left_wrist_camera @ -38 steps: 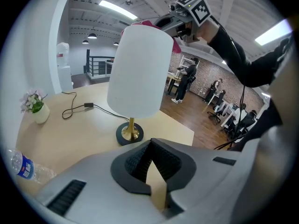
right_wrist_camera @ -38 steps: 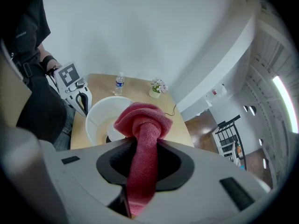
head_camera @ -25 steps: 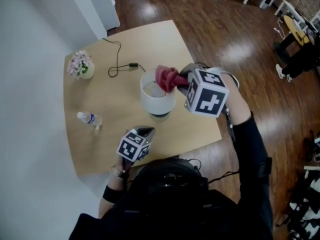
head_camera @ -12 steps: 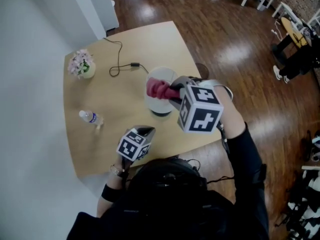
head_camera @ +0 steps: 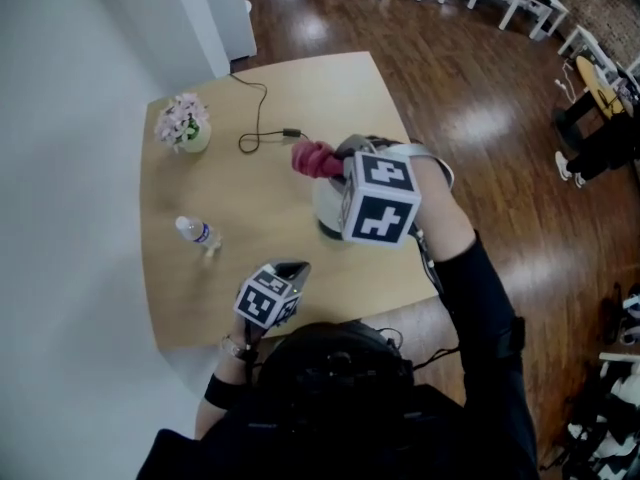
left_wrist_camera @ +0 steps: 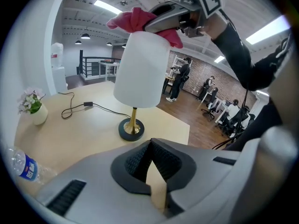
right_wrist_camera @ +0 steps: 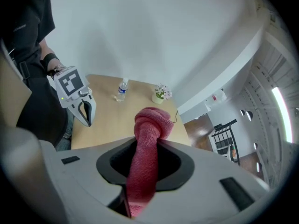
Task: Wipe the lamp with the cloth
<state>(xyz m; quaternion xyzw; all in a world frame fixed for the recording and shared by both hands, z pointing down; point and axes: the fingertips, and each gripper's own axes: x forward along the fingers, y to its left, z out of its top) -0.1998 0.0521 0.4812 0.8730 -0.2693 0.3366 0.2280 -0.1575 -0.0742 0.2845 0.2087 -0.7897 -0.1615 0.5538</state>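
Note:
A white-shaded lamp (left_wrist_camera: pixel 140 69) with a brass stem and dark base (left_wrist_camera: pixel 131 129) stands on the wooden table (head_camera: pixel 190 298). In the head view my right hand and its marker cube cover most of the lamp (head_camera: pixel 326 206). My right gripper (head_camera: pixel 338 160) is above the shade and is shut on a red cloth (head_camera: pixel 313 158). The bunched cloth (left_wrist_camera: pixel 140 20) rests on the shade's top edge. It runs out between the jaws in the right gripper view (right_wrist_camera: pixel 145 146). My left gripper (head_camera: pixel 297 268) hangs near the table's front edge, its jaws shut on nothing (left_wrist_camera: pixel 150 143).
A small pot of flowers (head_camera: pixel 185 128) and a lying water bottle (head_camera: pixel 198 233) are on the table's left side. The lamp's black cord (head_camera: pixel 262 128) loops toward the far edge. A white wall runs along the left; wood floor lies beyond the table's right edge.
My right gripper has carried the cloth leftward across the top of the shade, from its right rim to its far-left side. The left gripper has barely shifted.

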